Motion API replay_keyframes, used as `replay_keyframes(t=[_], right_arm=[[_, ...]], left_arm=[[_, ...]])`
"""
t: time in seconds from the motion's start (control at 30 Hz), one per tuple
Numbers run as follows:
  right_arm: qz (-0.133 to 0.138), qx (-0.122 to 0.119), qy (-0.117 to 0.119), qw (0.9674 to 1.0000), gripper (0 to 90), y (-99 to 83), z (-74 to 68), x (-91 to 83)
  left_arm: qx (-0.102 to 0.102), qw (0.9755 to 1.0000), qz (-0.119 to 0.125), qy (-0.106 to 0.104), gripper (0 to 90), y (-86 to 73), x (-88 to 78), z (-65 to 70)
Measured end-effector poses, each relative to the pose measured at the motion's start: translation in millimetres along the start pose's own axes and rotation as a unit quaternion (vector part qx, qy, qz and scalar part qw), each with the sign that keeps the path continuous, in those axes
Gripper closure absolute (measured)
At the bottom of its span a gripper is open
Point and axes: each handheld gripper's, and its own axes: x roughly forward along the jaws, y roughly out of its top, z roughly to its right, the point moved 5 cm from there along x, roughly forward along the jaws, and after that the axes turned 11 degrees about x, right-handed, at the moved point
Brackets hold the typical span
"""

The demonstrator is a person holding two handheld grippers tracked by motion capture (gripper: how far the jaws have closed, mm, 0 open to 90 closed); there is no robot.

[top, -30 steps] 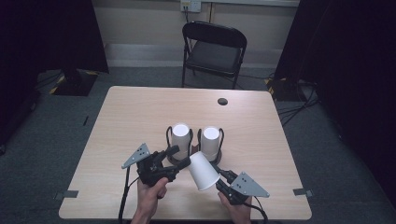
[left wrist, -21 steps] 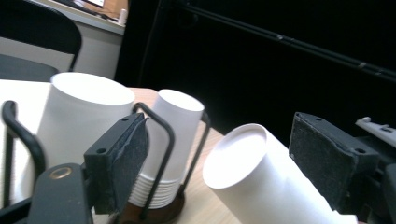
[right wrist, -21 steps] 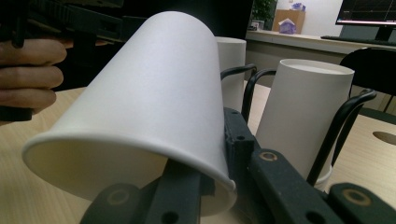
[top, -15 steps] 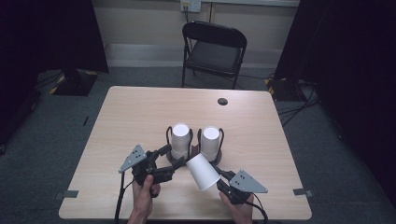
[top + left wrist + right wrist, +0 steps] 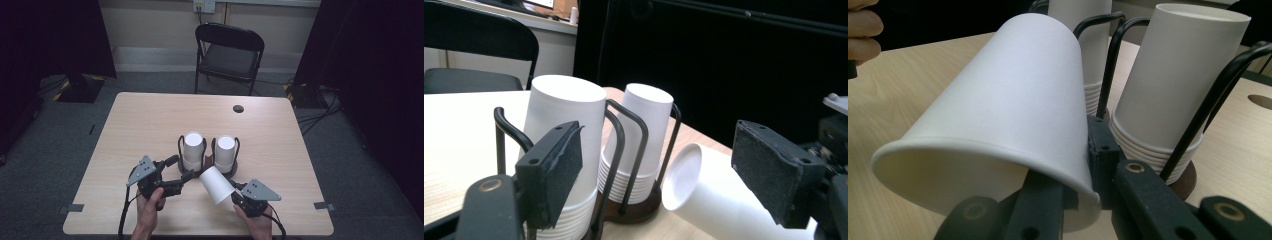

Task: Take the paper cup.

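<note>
Clamping the rim wall of a loose paper cup [image 5: 216, 184], the right gripper [image 5: 239, 196] tilts it just in front of the cup holder [image 5: 235, 170]; the left gripper [image 5: 181, 170], jaws apart, waits beside the holder. Sound technique probably means gentle pressure, avoiding crushing. Beyond the holder: pale wood bench [image 5: 150, 120], folding chair [image 5: 227, 52], dark curtains.
</note>
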Motion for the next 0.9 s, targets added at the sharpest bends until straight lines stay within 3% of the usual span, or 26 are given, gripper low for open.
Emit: replay_keyframes(t=[0.07, 0.13, 0.23, 0.37, 0.47, 0.57, 0.8, 0.9], right_arm=[[-0.006, 0.002, 0.0, 1.0, 86.0, 0.2, 0.9, -0.3], [-0.015, 0.003, 0.002, 0.9999, 86.0, 0.9, 1.2, -0.8], [-0.022, 0.001, 0.009, 0.9997, 86.1, 3.8, 1.7, -2.0], [-0.044, -0.004, 0.02, 0.9988, 86.1, 8.6, 3.6, -3.6], [-0.064, -0.007, 0.018, 0.9977, 86.1, 10.9, 7.2, -3.6], [-0.068, -0.004, 0.023, 0.9974, 86.3, 11.7, 8.1, -3.5], [-0.098, -0.012, 0.038, 0.9944, 86.6, 16.2, 11.2, -3.3], [-0.117, -0.015, 0.053, 0.9916, 86.6, 18.8, 11.6, -2.2]], left_arm=[[0.003, 0.9999, -0.006, -0.008, 20.9, -0.2, 1.0, 1.1], [0.024, 0.9995, -0.023, 0.0, 21.2, 0.8, 2.9, 1.6], [0.029, 0.9994, -0.02, -0.007, 22.1, 2.2, 3.9, 4.9], [0.06, 0.9974, -0.04, -0.005, 22.0, -1.6, 5.2, 9.4], [0.064, 0.9965, -0.054, -0.004, 22.3, -5.5, 6.6, 11.1], [0.072, 0.9952, -0.066, -0.006, 22.7, -8.9, 6.8, 13.1], [0.123, 0.9891, -0.08, -0.011, 18.9, -11.3, 5.5, 19.9], [0.137, 0.9868, -0.083, -0.024, 17.7, -12.4, 6.0, 24.8]])
